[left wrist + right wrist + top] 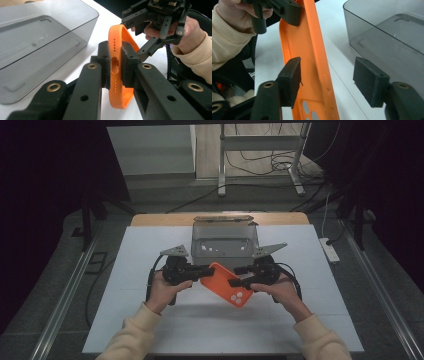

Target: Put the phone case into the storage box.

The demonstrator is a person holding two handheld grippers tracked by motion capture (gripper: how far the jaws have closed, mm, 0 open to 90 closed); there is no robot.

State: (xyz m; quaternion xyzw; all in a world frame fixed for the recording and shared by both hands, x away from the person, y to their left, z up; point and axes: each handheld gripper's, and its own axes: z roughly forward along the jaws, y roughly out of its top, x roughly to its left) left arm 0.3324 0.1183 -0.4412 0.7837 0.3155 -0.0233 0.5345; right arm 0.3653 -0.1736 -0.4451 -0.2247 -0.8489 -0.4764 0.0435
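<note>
A: Where is the orange phone case (117, 65) sitting now?

B: It is being held above the white table (150, 320), in front of the grey bin (224, 242). The left gripper (116, 66) is clamping its bottom edge, with both jaws pressing on it.

A: And the right gripper (327, 80)?

B: Its jaws are standing apart. The case's long side is lying between them, and one pad is sitting against the inner face while the other is staying clear of it.

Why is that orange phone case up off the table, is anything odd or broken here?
Nothing looks damaged or spilled. The orange phone case is held tilted above the table: the left gripper clamps its end, while the right gripper has open jaws around its side. The grey bin sits upright.
</note>
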